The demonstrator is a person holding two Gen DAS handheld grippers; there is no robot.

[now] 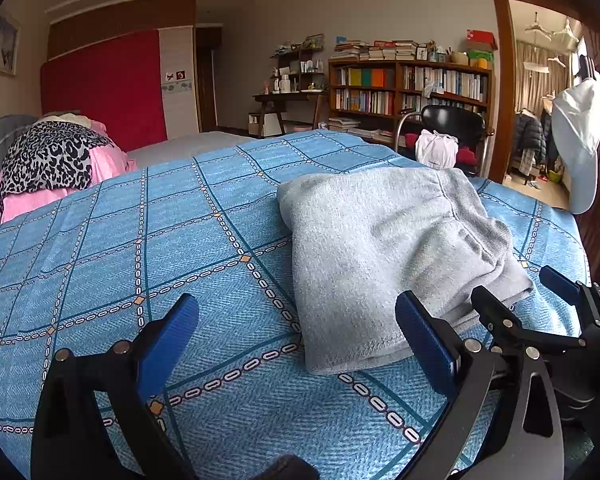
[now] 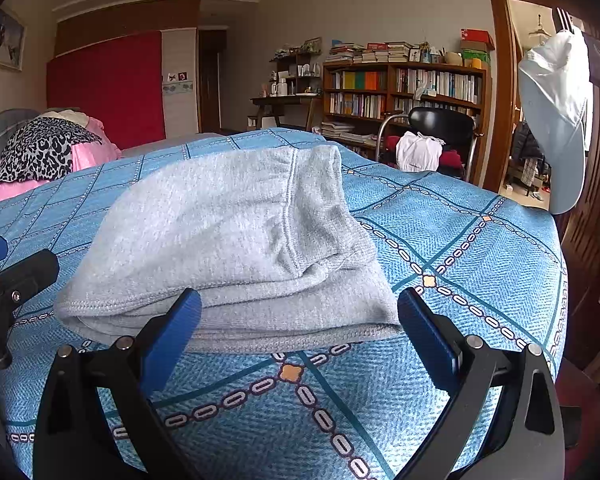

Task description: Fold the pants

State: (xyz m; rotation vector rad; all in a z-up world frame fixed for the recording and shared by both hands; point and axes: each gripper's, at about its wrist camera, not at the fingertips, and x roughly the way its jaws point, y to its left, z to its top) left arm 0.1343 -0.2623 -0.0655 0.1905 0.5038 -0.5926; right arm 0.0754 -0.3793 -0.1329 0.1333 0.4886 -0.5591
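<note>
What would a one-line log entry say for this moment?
pants: folded, on bedspread | left gripper: open, empty | right gripper: open, empty, at pants' near edge

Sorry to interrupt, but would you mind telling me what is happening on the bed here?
A person is folding grey pants on a blue patterned bedspread with two handheld tools. The pants already lie in a compact folded stack. The left tool and right tool are both open and hold nothing.

Bed (image 1: 100, 280), blue checked cover; folded grey pants (image 1: 380, 248) on it; leopard-and-pink pile (image 1: 52, 164) at far end.
</note>
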